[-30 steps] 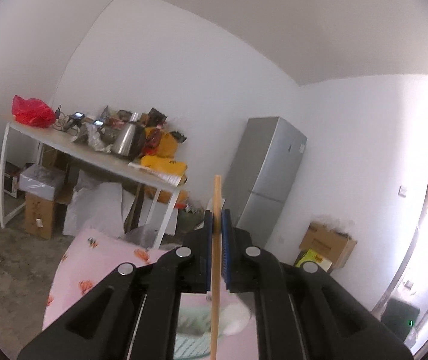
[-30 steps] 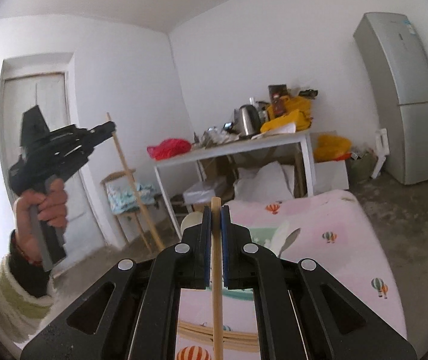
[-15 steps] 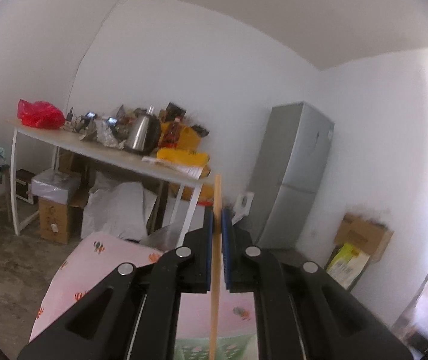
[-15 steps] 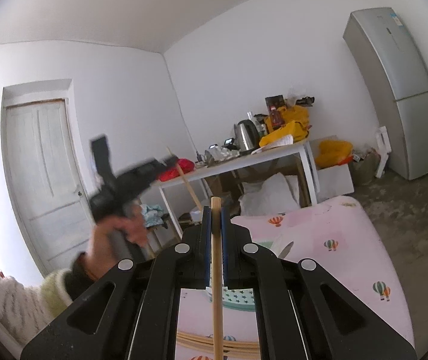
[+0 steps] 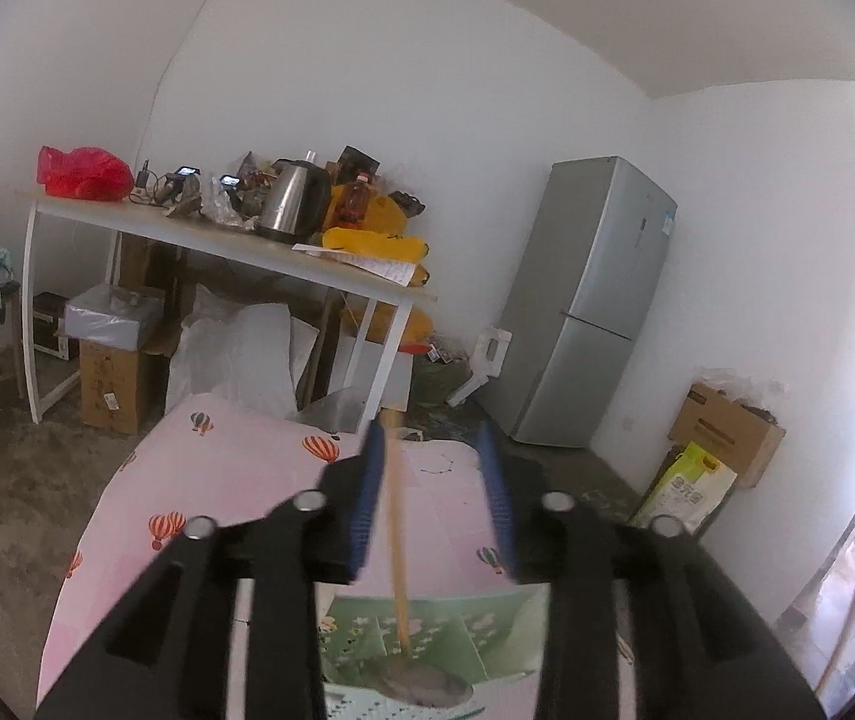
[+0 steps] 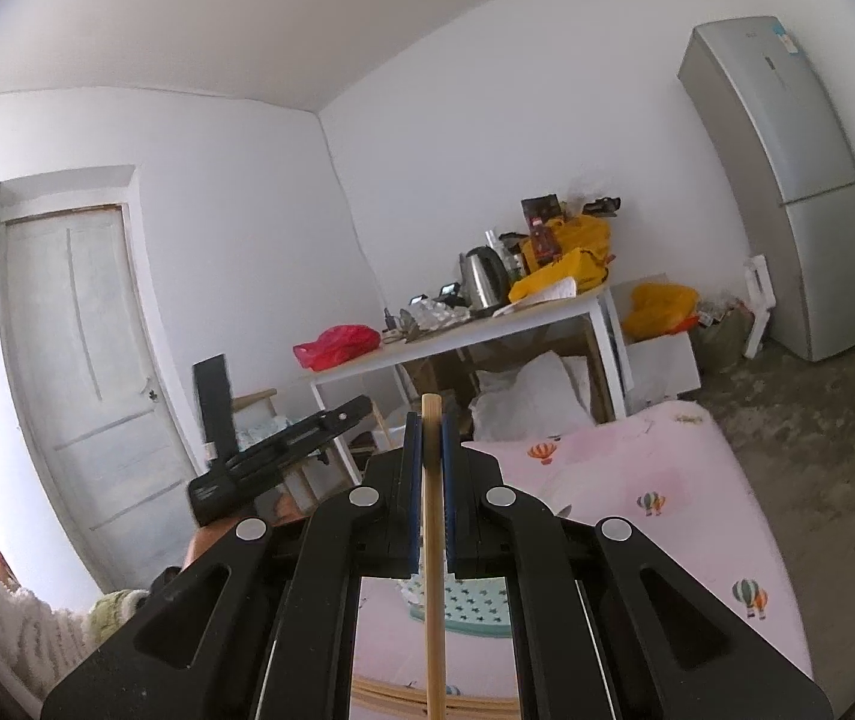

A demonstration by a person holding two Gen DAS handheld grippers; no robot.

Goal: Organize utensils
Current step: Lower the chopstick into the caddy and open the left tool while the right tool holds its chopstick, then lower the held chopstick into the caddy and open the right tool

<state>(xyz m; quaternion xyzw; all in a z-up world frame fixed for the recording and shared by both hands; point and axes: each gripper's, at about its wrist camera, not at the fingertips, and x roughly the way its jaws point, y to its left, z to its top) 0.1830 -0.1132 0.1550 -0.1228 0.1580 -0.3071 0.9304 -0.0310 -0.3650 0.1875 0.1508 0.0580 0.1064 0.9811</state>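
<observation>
Left wrist view: left gripper [image 5: 430, 483] jaws just opened, releasing wooden-handled utensil [image 5: 396, 546] over green patterned box [image 5: 427, 630]; right gripper [image 6: 429, 474] pinching wooden stick [image 6: 432, 570], not yet stowed

Kettle [image 5: 294, 209] on table [image 5: 211, 243], fridge [image 5: 598, 306] to its right

Left gripper [image 5: 432, 483] jaws have just been opening, blue pads apart; wooden-handled ladle [image 5: 396, 546] stands between them, close to the left pad, bowl down in a green patterned box [image 5: 475, 624] on the pink balloon-print cloth [image 5: 217, 480].
</observation>
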